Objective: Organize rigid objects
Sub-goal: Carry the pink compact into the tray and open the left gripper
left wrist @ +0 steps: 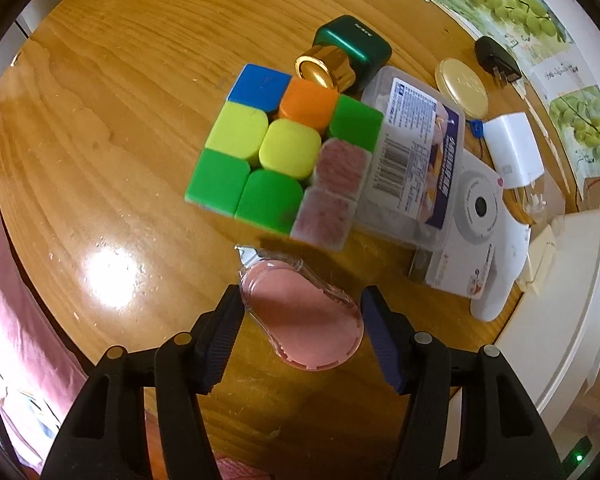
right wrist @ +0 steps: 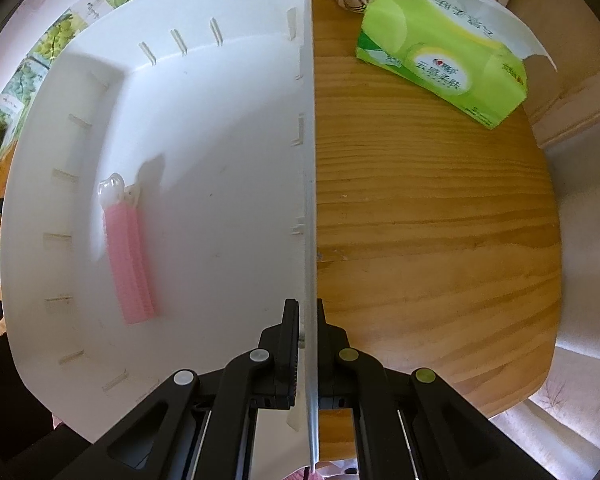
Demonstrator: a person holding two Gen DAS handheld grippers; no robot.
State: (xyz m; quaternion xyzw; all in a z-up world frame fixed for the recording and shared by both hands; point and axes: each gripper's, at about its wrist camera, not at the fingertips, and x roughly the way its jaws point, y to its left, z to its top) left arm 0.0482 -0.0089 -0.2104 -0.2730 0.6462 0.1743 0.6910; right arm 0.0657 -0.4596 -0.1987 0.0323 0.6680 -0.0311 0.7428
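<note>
In the left wrist view a pink, clear-cased correction tape dispenser (left wrist: 300, 316) sits slantwise between the pads of my left gripper (left wrist: 302, 296), which is shut on it just above the wooden table (left wrist: 120, 120). Just beyond lie a colourful puzzle cube (left wrist: 284, 152), a green bottle with a gold cap (left wrist: 352, 52), a clear labelled plastic box (left wrist: 412, 160) and a white toy camera (left wrist: 480, 220). My right gripper (right wrist: 306, 304) is shut on the side wall (right wrist: 310, 160) of a white bin. A pink hair roller clip (right wrist: 130, 256) lies on the bin's floor.
A gold round compact (left wrist: 462, 86), a black plug (left wrist: 496, 60) and a white charger (left wrist: 514, 154) lie at the table's far right. The white bin's corner (left wrist: 560, 320) shows at the right. A green tissue pack (right wrist: 444, 56) lies on the table beyond the bin.
</note>
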